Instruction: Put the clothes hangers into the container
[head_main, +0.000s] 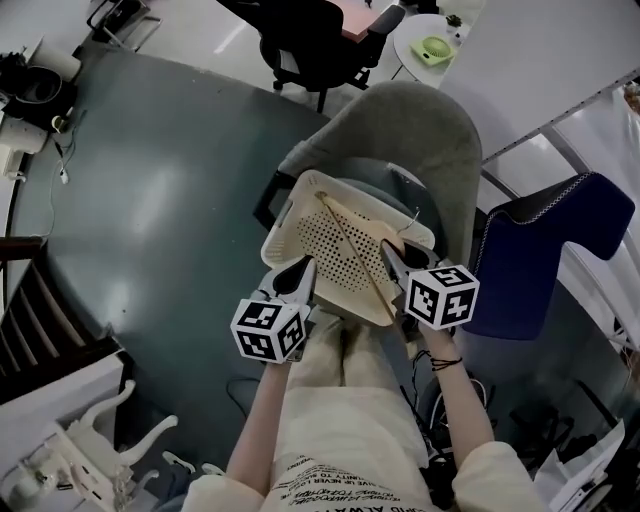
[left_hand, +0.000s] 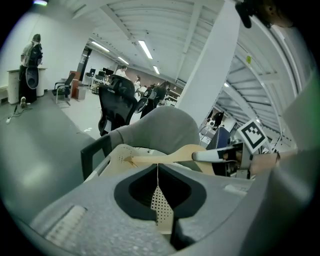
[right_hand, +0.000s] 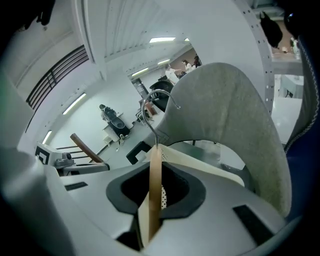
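A cream perforated container (head_main: 300, 215) rests on the seat of a grey chair (head_main: 420, 130). A wooden clothes hanger (head_main: 350, 245) with a metal hook (right_hand: 155, 110) lies slanted across the container. My left gripper (head_main: 298, 272) is shut on the container's near wall, and its dotted plastic (left_hand: 159, 200) shows between the jaws. My right gripper (head_main: 393, 258) is shut on the hanger's wooden arm (right_hand: 155, 180), right against the container's rim (right_hand: 200, 167). The left gripper view shows the hanger (left_hand: 170, 157) spanning the container and the right gripper (left_hand: 220, 156) at its end.
A blue upholstered seat (head_main: 560, 230) stands right of the grey chair. A black office chair (head_main: 310, 45) and a white round table (head_main: 435, 48) stand farther off. Dark wooden furniture (head_main: 40, 320) is at the left. The person's legs are directly below the grippers.
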